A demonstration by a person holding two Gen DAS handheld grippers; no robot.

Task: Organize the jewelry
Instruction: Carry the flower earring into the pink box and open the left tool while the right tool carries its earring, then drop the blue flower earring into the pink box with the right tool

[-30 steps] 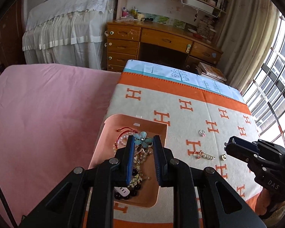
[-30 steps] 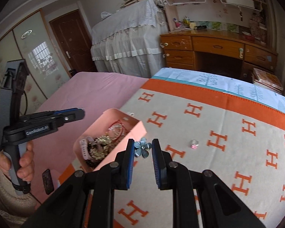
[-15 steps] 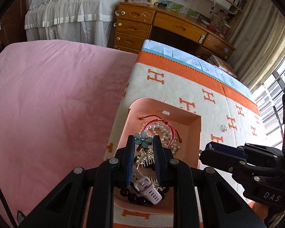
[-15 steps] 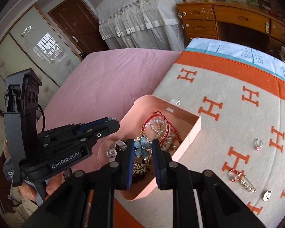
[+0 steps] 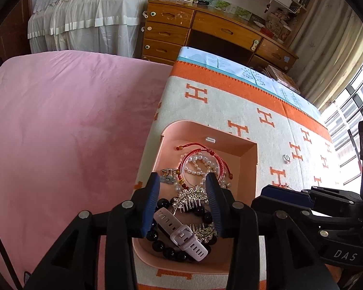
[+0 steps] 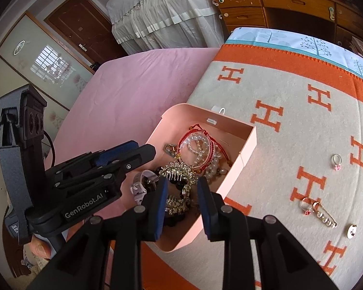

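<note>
Over the box [image 5: 250, 154] at the blanket's [image 5: 273, 145] left edge, we have just opened both hand-held grippers, left [image 5: 182, 201] moderately wide, right [image 6: 181, 201] narrow, both empty, to drop the flower piece [image 5: 165, 178] inside.

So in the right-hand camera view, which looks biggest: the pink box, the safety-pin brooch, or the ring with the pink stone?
1. pink box, by far.
2. safety-pin brooch.
3. ring with the pink stone, slightly smaller; it lies a bit farther off, so that gap is unsure.
</note>
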